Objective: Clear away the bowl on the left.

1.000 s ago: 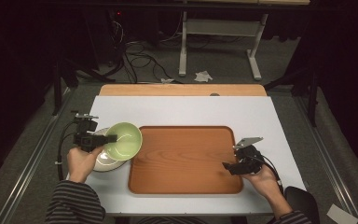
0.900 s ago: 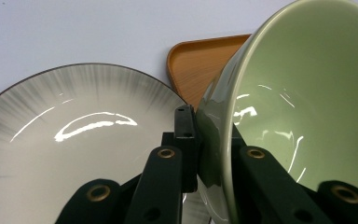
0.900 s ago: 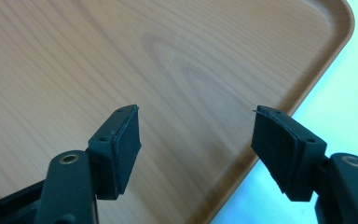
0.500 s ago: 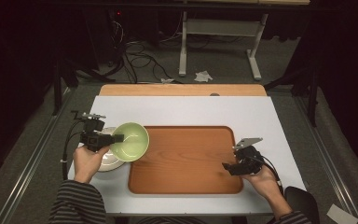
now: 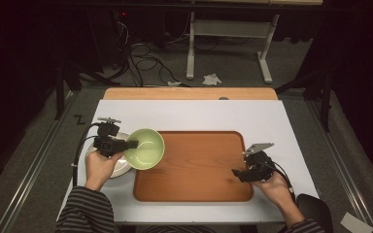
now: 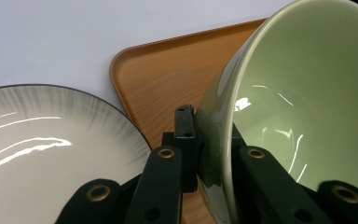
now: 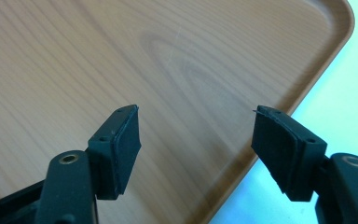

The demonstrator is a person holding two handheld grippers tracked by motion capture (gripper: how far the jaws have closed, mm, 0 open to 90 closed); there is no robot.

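Note:
A pale green bowl [image 5: 147,148] hangs tilted over the left edge of the wooden tray [image 5: 199,165], its rim pinched by my left gripper [image 5: 130,144]. In the left gripper view the two black jaws clamp the green bowl's [image 6: 298,102] wall, one inside and one outside, with my left gripper [image 6: 209,149] shut on it. Beneath it lies a white plate with a dark rim [image 5: 121,167], seen close in the left gripper view as the plate [image 6: 46,154]. My right gripper [image 5: 238,174] hovers over the tray's right side; its jaws [image 7: 196,140] stand wide apart with nothing between them.
The tray [image 7: 121,56] lies on a white table top [image 5: 199,114] with a wooden strip at its far edge. Dark floor, cables and a metal table frame [image 5: 228,48] lie beyond. The tray's surface is bare wood.
My left gripper has carried the green bowl to the right, from above the plate to over the tray's left edge. The right gripper has stayed in place.

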